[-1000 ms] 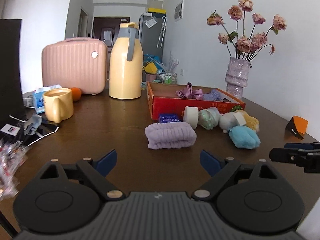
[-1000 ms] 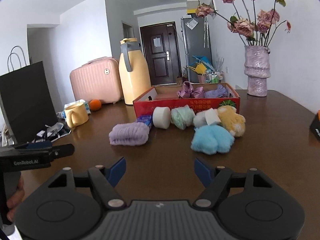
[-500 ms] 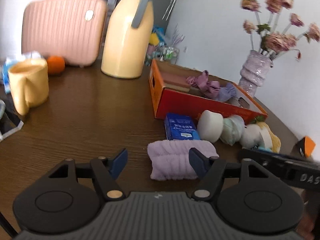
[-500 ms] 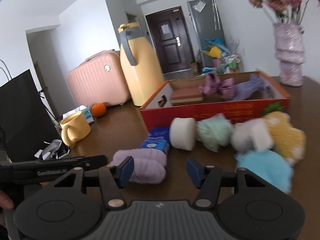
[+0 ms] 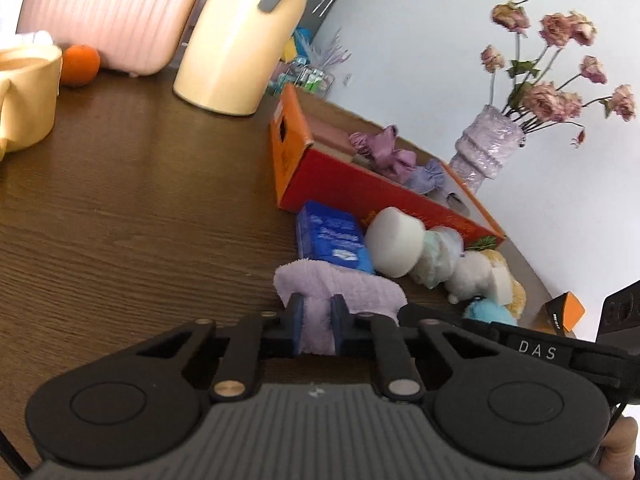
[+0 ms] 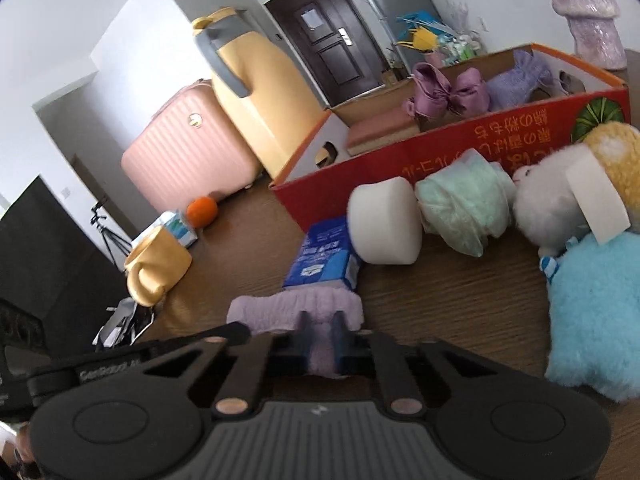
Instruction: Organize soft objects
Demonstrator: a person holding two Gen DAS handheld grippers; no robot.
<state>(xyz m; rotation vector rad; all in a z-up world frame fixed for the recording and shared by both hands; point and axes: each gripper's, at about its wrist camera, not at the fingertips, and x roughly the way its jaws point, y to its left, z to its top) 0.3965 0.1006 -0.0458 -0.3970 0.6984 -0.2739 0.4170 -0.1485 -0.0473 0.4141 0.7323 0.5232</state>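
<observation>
Using the red box (image 5: 360, 188) as landmark, going left to right. Far left of the box: yellow mug (image 5: 24, 96), then orange (image 5: 79, 65) against the pink case (image 5: 108, 8), then tall yellow jug (image 5: 240, 40) just beside the box's left end. In front of the box's left corner: blue packet (image 5: 332, 236), and nearer than that the folded purple towel (image 5: 340, 286) on the brown table (image 5: 120, 208). Left gripper (image 5: 316, 322) pinched narrow on the towel's near edge, cloth bunched between the blue pads. Right gripper (image 6: 322, 340) likewise clamped narrow on the same towel (image 6: 296, 310), a fold squeezed up between its fingers. Along the box's front wall, further right: white foam roll (image 6: 384, 224) touching the packet (image 6: 320, 258), mint bundle (image 6: 464, 208), white plush (image 6: 548, 200) and yellow plush (image 6: 616, 140), with the light blue plush (image 6: 596, 312) nearest the camera. Inside the box (image 6: 440, 160): purple bow (image 6: 448, 90) and lilac cloth (image 6: 520, 80). Right of the box's far end: lilac vase (image 5: 486, 148) with dried roses
</observation>
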